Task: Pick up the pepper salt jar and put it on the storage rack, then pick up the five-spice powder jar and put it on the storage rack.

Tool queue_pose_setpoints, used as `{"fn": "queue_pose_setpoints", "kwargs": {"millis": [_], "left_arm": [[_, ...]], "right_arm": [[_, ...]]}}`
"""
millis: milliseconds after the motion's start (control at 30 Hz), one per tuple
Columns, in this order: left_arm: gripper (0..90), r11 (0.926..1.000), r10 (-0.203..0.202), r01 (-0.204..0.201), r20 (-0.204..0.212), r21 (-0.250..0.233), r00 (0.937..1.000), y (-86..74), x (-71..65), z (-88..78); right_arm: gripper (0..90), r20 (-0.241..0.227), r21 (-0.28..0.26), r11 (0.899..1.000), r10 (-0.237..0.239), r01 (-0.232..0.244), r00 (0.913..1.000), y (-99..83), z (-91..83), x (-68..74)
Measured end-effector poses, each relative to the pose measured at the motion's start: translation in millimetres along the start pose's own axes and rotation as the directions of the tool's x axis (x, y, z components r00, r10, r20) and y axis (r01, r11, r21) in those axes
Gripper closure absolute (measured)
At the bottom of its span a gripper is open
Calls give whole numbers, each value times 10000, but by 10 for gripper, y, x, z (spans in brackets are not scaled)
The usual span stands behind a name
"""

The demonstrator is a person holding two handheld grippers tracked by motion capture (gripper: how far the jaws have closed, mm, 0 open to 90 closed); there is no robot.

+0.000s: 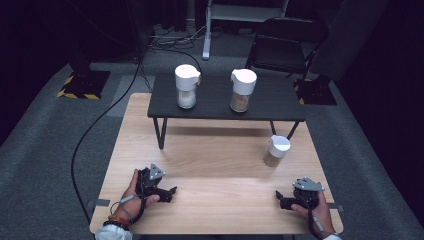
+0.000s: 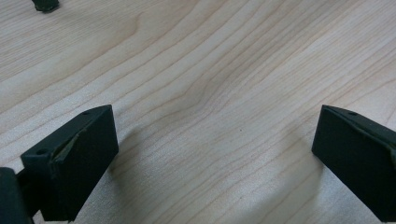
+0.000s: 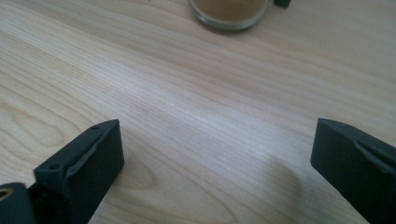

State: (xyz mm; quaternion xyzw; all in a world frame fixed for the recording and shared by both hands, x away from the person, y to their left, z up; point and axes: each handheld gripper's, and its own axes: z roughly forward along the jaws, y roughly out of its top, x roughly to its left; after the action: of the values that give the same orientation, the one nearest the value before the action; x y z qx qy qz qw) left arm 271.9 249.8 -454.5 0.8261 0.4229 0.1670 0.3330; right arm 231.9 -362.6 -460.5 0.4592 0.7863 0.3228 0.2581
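Both tools, left (image 1: 171, 192) and right (image 1: 278, 196), are resting spread wide on the worktop (image 1: 215, 165); the nearest jar (image 1: 275, 150) is standing ahead of the right one, where a hasty reach could be tipping it.

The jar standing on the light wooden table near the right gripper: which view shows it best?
The high view: the jar stands whole there, white lid and tan contents visible, beside the dark shelf's leg and ahead of the right gripper. The right gripper view catches its glass base at the top edge, cut off. The left gripper view offers wood grain between open jaws.
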Motion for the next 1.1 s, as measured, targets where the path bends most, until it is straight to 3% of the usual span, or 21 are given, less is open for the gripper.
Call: {"fn": "queue_pose_setpoints", "kwargs": {"millis": [167,333,1100], "left_arm": [[1,10000,-2,2,4,-2,10000,0,1,0],[1,10000,25,-25,18,5,10000,2,6,0],[1,10000,58,-58,38,9,10000,4,11,2]], "right_arm": [[9,-693,383,9972,666,-640,9954,24,15,-216],[2,-972,388,9985,416,-379,9944,14,11,-286],[0,-995,393,9985,407,-369,9942,10,10,-304]]}}
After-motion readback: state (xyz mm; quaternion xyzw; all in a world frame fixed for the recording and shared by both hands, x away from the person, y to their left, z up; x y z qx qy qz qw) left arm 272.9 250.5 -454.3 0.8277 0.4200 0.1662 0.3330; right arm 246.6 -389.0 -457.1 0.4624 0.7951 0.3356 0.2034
